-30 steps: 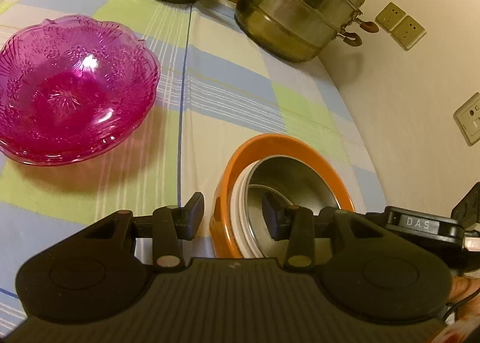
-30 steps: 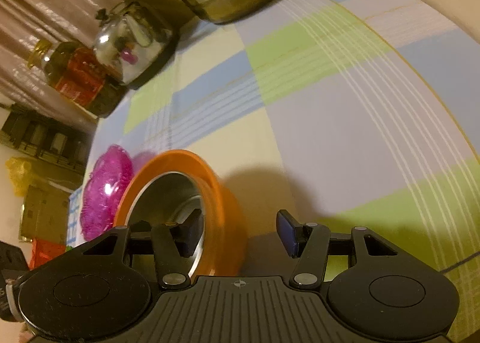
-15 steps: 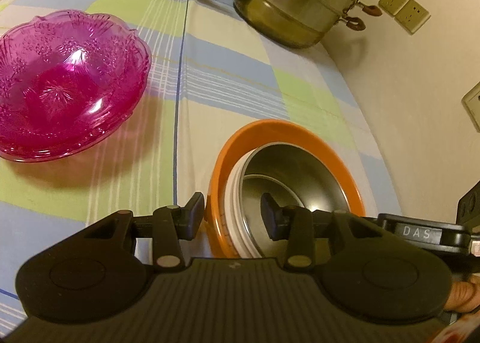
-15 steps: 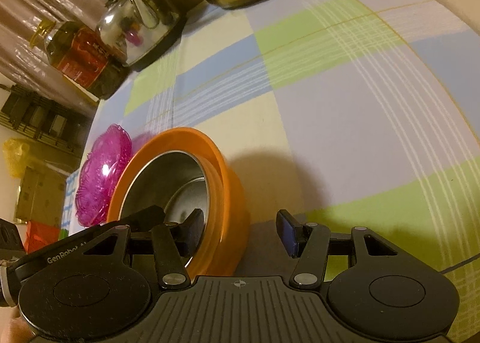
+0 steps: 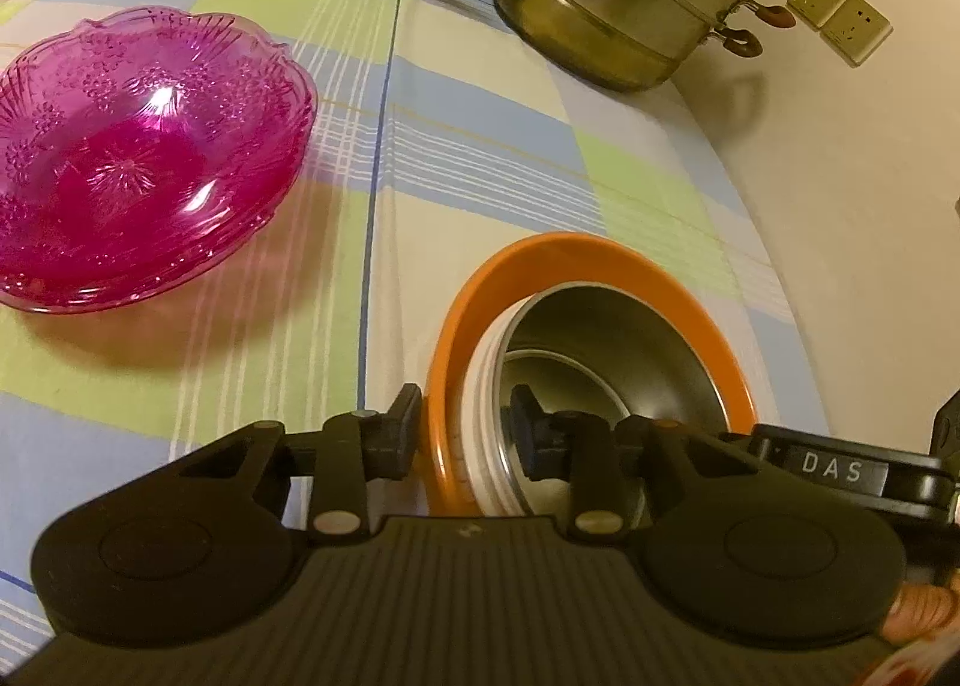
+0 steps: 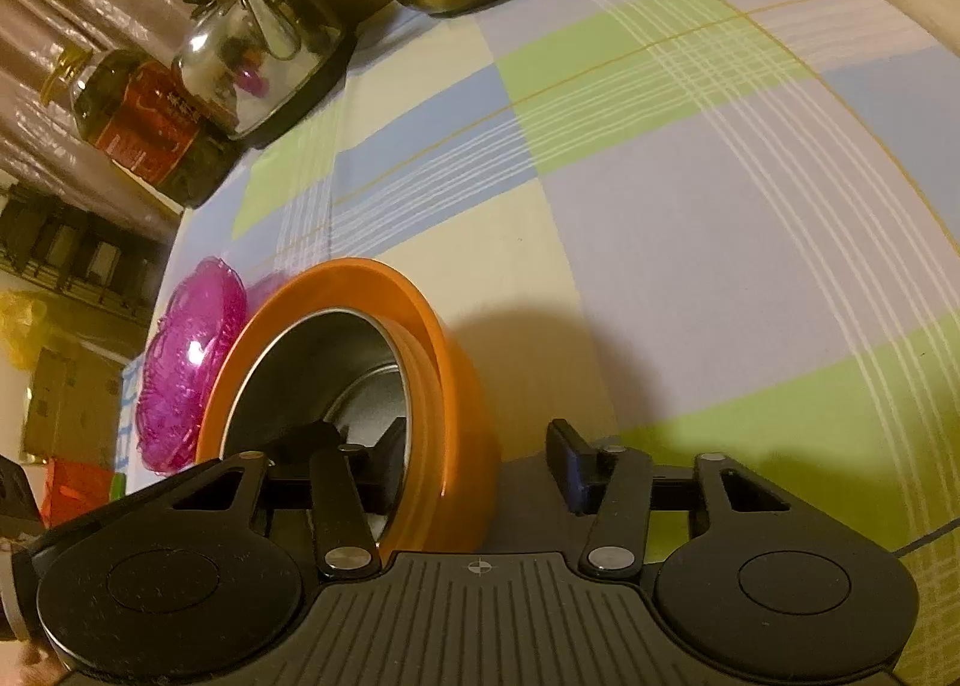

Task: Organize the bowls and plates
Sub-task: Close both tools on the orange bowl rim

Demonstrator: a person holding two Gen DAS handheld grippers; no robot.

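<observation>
Closing both on the orange bowl (image 5: 591,266) at the bench's five o'clock, we straddle opposite rims: left hand-held gripper (image 5: 465,434), right hand-held gripper (image 6: 480,458), neither clamped. Stiff, light, slippery; its steel liner may slide.

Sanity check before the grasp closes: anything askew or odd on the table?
Nothing spilled or broken. The orange bowl sits level with a steel bowl nested inside; both claws, left and right, are closing over its rim. The pink bowl sits upright.
</observation>
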